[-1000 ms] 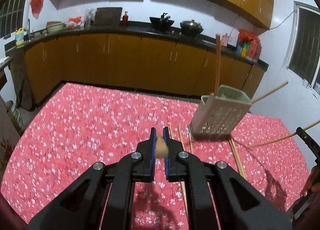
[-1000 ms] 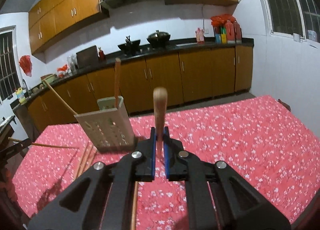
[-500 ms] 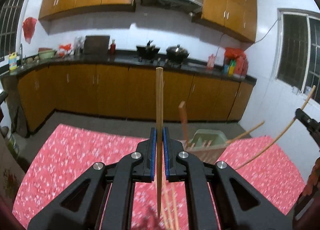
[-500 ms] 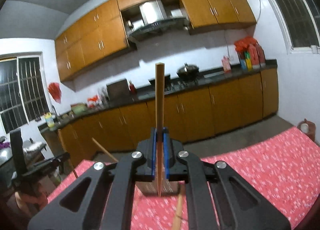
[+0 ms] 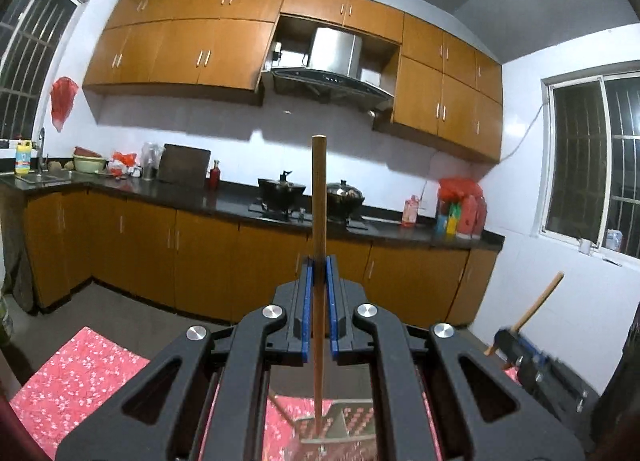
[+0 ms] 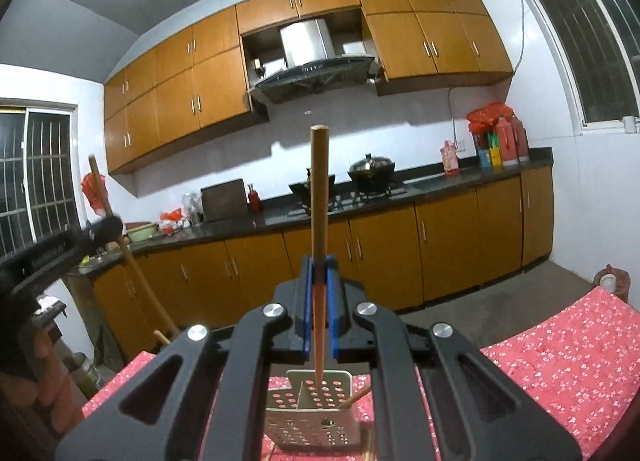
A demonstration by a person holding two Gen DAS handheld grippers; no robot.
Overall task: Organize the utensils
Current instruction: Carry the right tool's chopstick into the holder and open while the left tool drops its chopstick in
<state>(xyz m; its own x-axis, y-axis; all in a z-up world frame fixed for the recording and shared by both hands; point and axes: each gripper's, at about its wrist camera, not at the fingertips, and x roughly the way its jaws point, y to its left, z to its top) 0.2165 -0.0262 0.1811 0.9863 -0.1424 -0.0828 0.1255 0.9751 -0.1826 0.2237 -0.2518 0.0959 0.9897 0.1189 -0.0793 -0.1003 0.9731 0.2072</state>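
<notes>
My left gripper (image 5: pixel 319 261) is shut on a wooden chopstick (image 5: pixel 319 197) that stands upright, its lower tip hanging over the perforated utensil holder (image 5: pixel 340 427) at the bottom edge. My right gripper (image 6: pixel 319 261) is shut on a second chopstick (image 6: pixel 319 189), also upright, with its thin tip just above the holder (image 6: pixel 316 417). One more chopstick (image 6: pixel 358 395) leans inside the holder. Each wrist view catches the other gripper at its side: the right gripper (image 5: pixel 514 343) with its stick, the left gripper (image 6: pixel 102 227) with its stick.
The holder stands on a table with a red floral cloth (image 6: pixel 560 361). Beyond it runs a dark kitchen counter (image 5: pixel 224 201) with woks, bottles and orange cabinets. A person's hand (image 6: pixel 46 365) shows at the left edge. A window (image 5: pixel 592 165) is on the right wall.
Both grippers rose and tipped up to level, so the table and holder sank to the bottom of each view. The two chopsticks swung from pointing forward to standing upright over the holder.
</notes>
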